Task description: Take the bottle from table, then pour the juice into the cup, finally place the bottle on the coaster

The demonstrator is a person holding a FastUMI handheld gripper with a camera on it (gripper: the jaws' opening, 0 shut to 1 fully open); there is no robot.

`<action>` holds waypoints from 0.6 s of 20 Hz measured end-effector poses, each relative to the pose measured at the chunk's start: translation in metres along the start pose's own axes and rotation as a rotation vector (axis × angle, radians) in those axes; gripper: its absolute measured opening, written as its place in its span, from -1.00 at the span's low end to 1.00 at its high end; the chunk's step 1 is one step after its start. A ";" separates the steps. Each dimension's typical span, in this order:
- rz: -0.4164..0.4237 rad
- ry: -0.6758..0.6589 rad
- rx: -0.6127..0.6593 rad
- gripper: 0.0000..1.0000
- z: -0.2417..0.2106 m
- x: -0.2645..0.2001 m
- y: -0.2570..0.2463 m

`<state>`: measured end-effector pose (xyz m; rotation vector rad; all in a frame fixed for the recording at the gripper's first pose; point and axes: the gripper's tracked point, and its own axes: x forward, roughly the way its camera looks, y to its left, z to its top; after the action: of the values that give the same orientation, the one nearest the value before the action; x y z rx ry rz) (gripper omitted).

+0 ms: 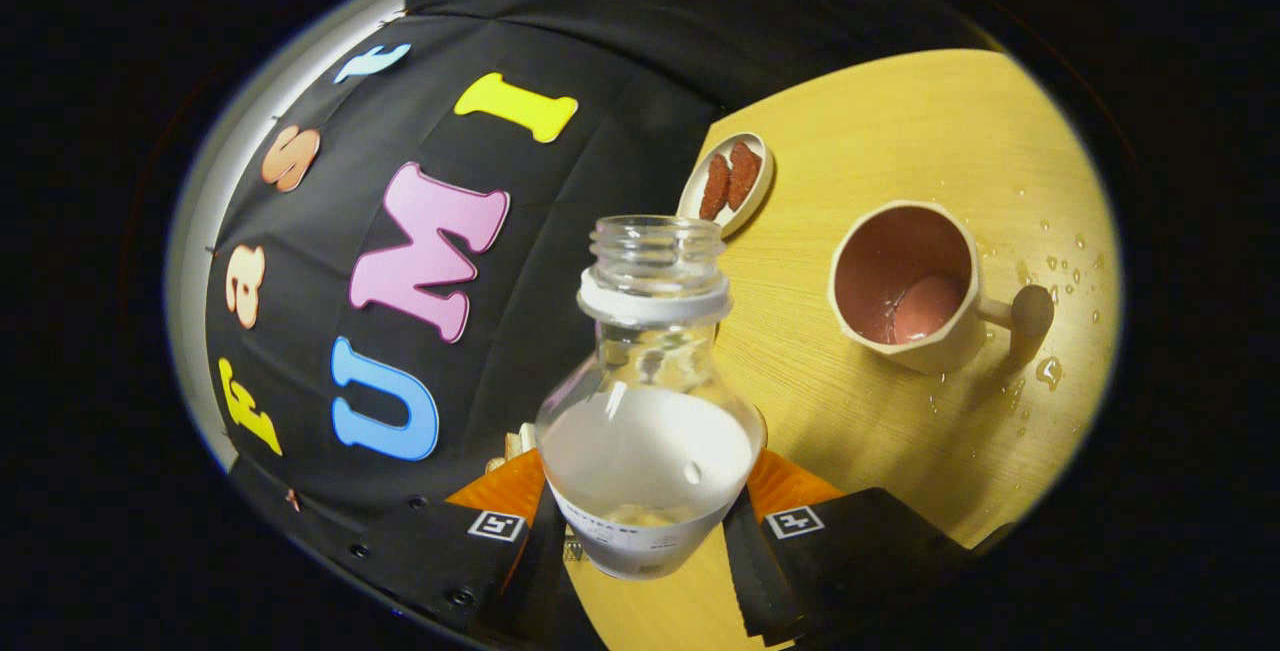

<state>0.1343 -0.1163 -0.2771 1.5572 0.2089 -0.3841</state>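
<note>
My gripper (645,531) is shut on a clear, uncapped bottle (648,401) with a white collar ring; both fingers press its lower body. The bottle holds pale milky liquid up to its shoulder and is held off the wooden table (880,131), with the whole view rolled sideways. Beyond the bottle and to its right stands a cream cup (915,286) with a pink inside and a knob handle; a little liquid lies in its bottom. The bottle's mouth is left of the cup, apart from it.
A small oval dish (727,181) with two red-brown pieces sits beyond the bottle's mouth, near the table's edge by the booth wall. Water drops (1050,371) are scattered on the table around the cup's handle.
</note>
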 end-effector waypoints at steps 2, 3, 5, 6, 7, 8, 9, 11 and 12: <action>-0.006 0.008 0.082 0.44 0.005 0.003 -0.004; -0.002 0.007 0.132 0.44 0.009 0.005 -0.003; -0.002 0.004 0.229 0.44 0.015 0.012 -0.002; -0.007 0.004 0.268 0.44 0.017 0.015 -0.003; -0.014 0.009 0.303 0.44 0.017 0.018 -0.003; -0.015 0.014 0.332 0.44 0.017 0.019 -0.003; -0.023 0.026 0.359 0.44 0.015 0.020 -0.003; -0.034 0.041 0.415 0.44 0.015 0.025 -0.003; -0.033 0.040 0.449 0.44 0.016 0.028 -0.001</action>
<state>0.1579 -0.1356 -0.2885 2.0057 0.1876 -0.4469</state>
